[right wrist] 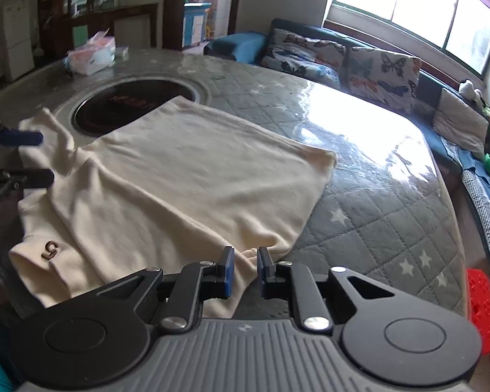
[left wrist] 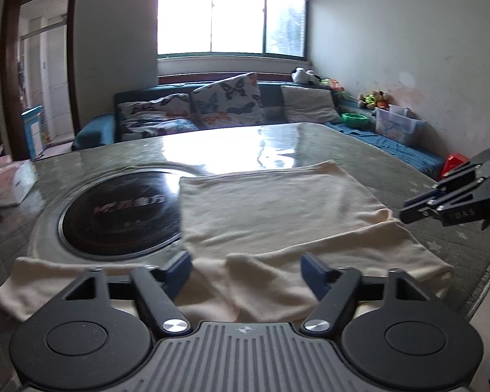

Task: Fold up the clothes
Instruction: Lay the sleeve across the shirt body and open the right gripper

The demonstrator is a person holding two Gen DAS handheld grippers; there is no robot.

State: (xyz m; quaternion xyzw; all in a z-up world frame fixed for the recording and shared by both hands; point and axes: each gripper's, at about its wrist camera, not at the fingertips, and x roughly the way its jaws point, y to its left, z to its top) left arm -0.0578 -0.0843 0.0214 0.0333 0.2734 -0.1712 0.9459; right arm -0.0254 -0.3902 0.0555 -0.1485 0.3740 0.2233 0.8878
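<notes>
while the cream shirt (right wrist: 179,176) lies spread on the quilted round table (right wrist: 375,222), neither tool has cloth between its fingers, so this reads as the reach before a first fold.

far left: tissue pack (left wrist: 6,179) near the table's rim, well apart from the shirt. next, the dark round hotplate (left wrist: 121,215) set into the tabletop; the shirt's left edge overlaps it.

left gripper (left wrist: 246,272): fingers wide apart, hovering just over the collar and near sleeve. no cloth is pinched.

middle: shirt body flat, hem on the far side, sleeves toward the near rim. a small "5" mark (right wrist: 50,249) shows on one sleeve in the right wrist view.

right gripper (right wrist: 243,269): fingers a narrow gap apart, at the sleeve's edge near the rim. a strip of cloth shows through the gap, but i judge it not gripped.

next move, my guess: each tool closes on a sleeve or shoulder edge, then carries it inward over the body.

edges and room: near rim sits close under both tools, so little slack there. open glossy tabletop beyond the hem and right of the shirt. sofa (left wrist: 212,107) is behind the table, red crate (right wrist: 481,307) low at right, both off the work area.
</notes>
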